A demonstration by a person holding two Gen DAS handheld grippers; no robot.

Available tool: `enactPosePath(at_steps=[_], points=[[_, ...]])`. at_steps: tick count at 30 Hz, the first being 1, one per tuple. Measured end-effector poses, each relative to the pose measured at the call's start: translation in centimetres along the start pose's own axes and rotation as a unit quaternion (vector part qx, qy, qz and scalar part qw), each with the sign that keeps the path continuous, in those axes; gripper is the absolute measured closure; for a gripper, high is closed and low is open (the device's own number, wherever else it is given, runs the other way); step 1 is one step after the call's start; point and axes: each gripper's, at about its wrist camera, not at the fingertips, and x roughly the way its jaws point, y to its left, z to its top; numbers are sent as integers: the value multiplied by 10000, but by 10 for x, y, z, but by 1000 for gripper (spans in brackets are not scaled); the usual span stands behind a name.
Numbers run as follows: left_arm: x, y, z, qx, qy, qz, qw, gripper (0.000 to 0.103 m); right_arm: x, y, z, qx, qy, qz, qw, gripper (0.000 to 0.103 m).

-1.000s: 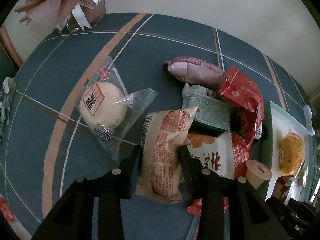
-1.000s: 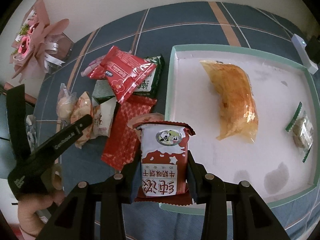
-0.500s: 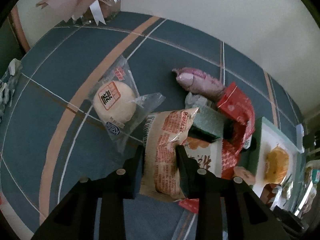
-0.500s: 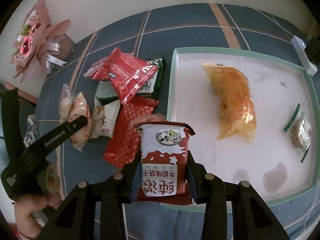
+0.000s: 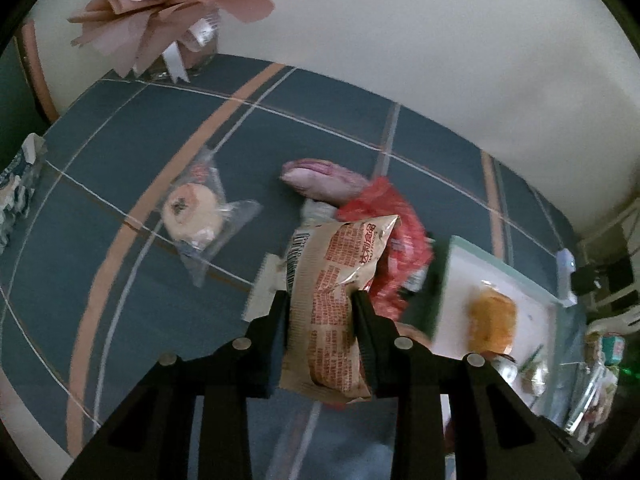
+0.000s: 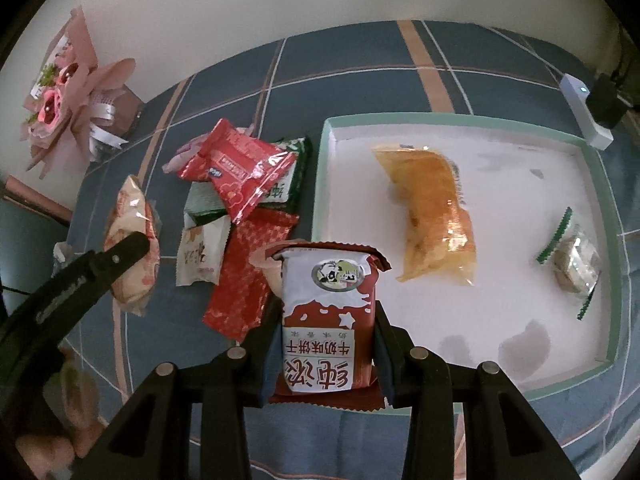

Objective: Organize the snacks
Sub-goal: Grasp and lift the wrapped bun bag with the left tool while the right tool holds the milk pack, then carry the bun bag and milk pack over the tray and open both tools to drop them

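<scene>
My left gripper (image 5: 320,300) is shut on a tan snack packet with red print (image 5: 334,308) and holds it lifted above the blue cloth; it also shows in the right wrist view (image 6: 132,248). My right gripper (image 6: 326,312) is shut on a red and white milk biscuit packet (image 6: 328,320), held just in front of the white tray (image 6: 400,121). In the tray lie an orange pastry bag (image 6: 436,212) and a small green-edged sweet (image 6: 576,264). A pile of snacks sits left of the tray: a red packet (image 6: 240,168), a patterned red packet (image 6: 248,276), a white packet (image 6: 202,256).
A clear-wrapped round bun (image 5: 196,216) and a purple packet (image 5: 320,180) lie on the blue plaid cloth (image 5: 120,160). A pink paper bouquet (image 5: 160,8) stands at the back left. A white device (image 6: 584,108) lies beyond the tray's far right corner.
My left gripper has closed on the tan packet and lifted it up off the pile, moving right toward the tray. My right gripper has stayed still with the biscuit packet.
</scene>
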Motion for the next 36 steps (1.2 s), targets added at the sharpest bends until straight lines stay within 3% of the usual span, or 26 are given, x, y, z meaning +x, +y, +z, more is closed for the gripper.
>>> enactPosePath(at_steps=[11, 16, 26, 36], points=[[-1, -53, -27, 310, 217, -422, 9984, 69, -9, -39, 3, 442, -147, -416, 9980, 61], [1, -80, -42, 769, 327, -465, 9954, 69, -9, -70, 2, 815, -124, -555, 9950, 61], [14, -129, -75, 1615, 678, -523, 9831, 69, -23, -133, -8, 1638, -232, -936, 9818, 61], [27, -156, -97, 2203, 912, -476, 9700, 69, -38, -154, -17, 1897, -368, -1056, 9755, 61]])
